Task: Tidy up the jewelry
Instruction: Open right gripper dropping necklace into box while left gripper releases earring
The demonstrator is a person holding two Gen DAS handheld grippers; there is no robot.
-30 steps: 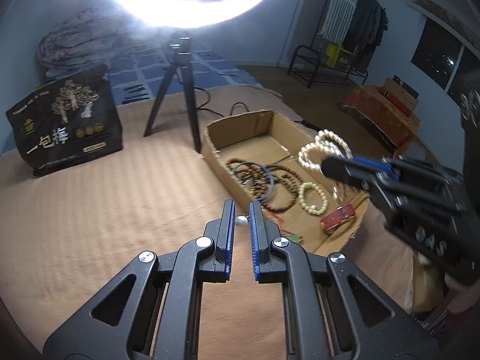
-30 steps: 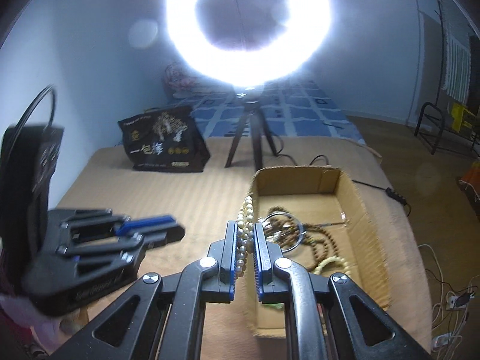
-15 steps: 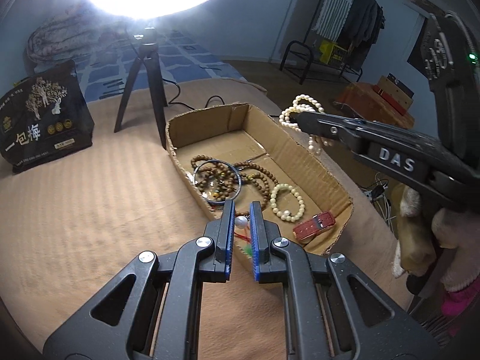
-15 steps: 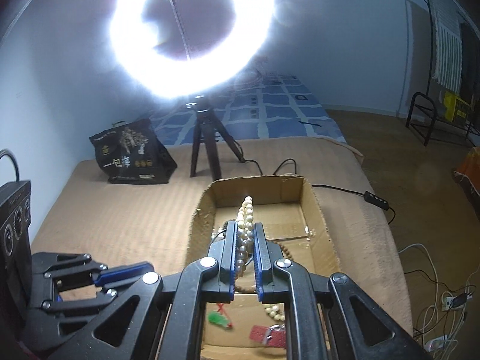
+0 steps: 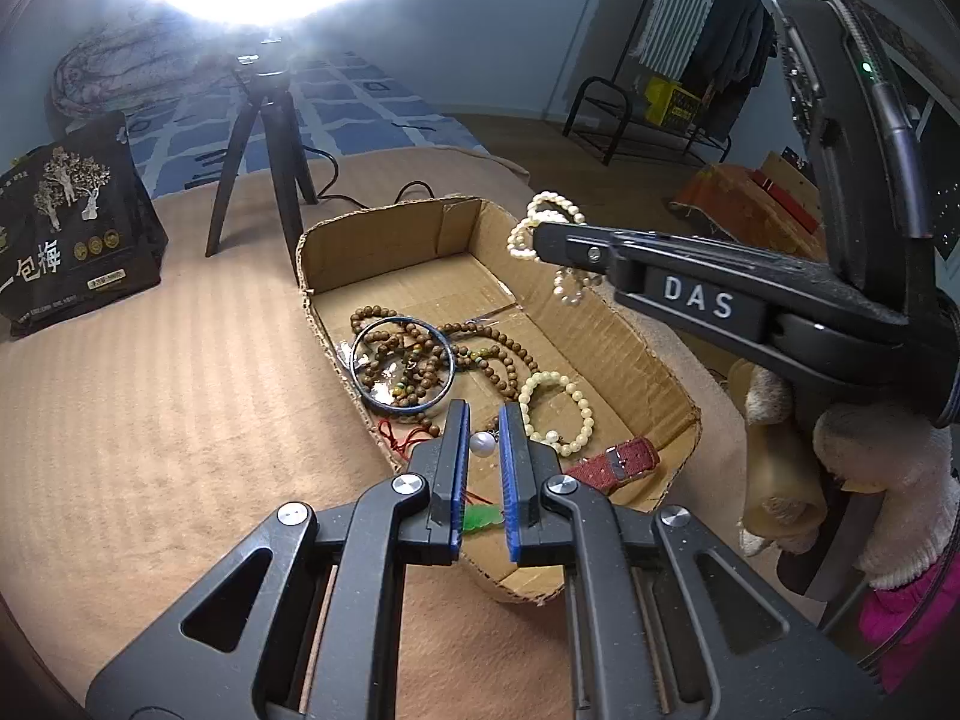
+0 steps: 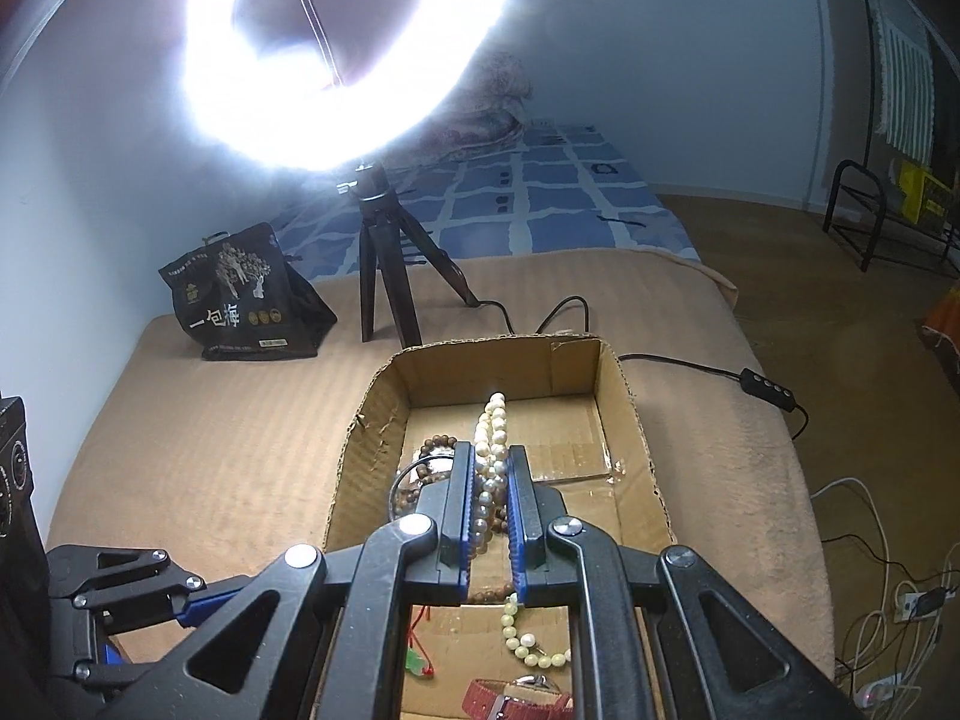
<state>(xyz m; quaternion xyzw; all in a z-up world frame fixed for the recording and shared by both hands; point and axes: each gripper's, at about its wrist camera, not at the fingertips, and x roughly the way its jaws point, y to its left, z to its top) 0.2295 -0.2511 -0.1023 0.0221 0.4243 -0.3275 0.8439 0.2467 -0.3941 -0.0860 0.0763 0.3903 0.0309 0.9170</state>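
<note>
Pearl necklace | clamped in right tool | above cardboard box

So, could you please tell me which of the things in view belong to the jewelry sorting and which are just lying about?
Part of the job:
cardboard box
pearl strand in right gripper
single pearl in left gripper
wooden beads
bangle
red watch

Lying about:
ring light tripod
black bag
clothes rack

Light source: ring light, very bright, blown out white.
Room: dim, bluish.
Glare: haze around the lamp.
Edges: strongly curved, dark corners.
Focus: mostly sharp.
</note>
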